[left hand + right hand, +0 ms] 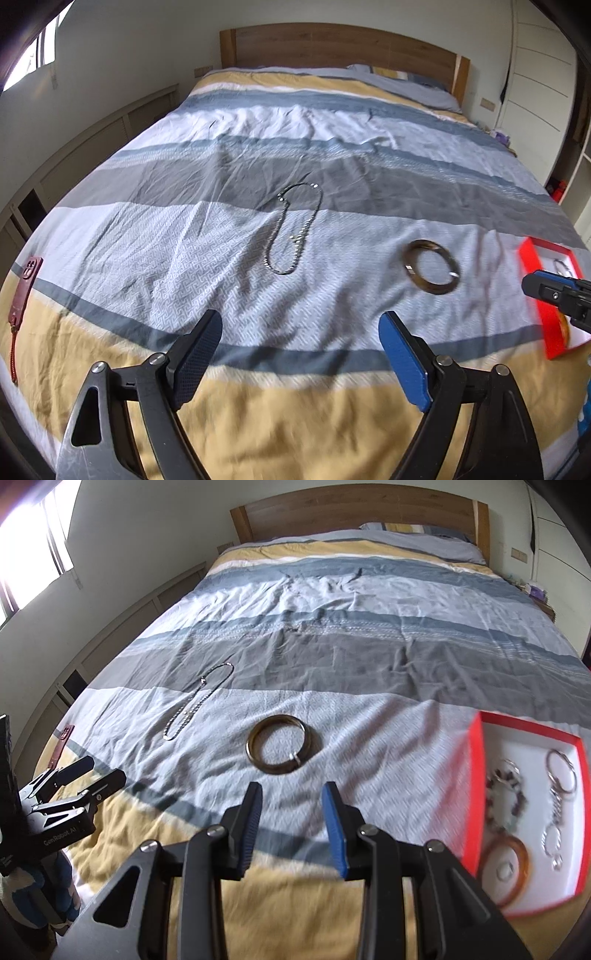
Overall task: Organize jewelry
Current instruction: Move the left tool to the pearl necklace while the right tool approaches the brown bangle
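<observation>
Left wrist view: we are holding the left gripper (pixel 300 345) above the yellow band of the bedspread (pixel 258 406), fingers spread wide, nothing between them. The silver chain necklace (pixel 293 229) is lying ahead of the fingers, well apart, stretched in a long loop across the grey and white stripes. The dark bangle (pixel 433 266) is lying ahead and to the right, nearer the blue pad than the black one. The red box (pixel 532 258) is sitting at the right edge, partly behind the right gripper's tip. A dark red tag with a cord (pixel 22 295) is lying far left.

Risk, as we are judging it: the chain is thin and sinking into soft, wrinkled cloth, so the pads may be pinching fabric with it, or catching one strand and letting the rest trail and snag.

Right wrist view: we are holding the right gripper (pixel 291 825) low over the bed, fingers partly open, a moderate gap, empty. The bangle (pixel 283 744) is lying straight ahead of the gap, near but not touching. The necklace (pixel 199 701) is lying further off to the left. The red box (pixel 476 775) is standing just right, already holding a bead bracelet (pixel 504 794), an amber bangle (pixel 506 864) and key rings (pixel 559 771).

Risk here: the bangle is smooth and round, so a grip on its rim could be slipping, and the box wall is close enough to be knocked
</observation>
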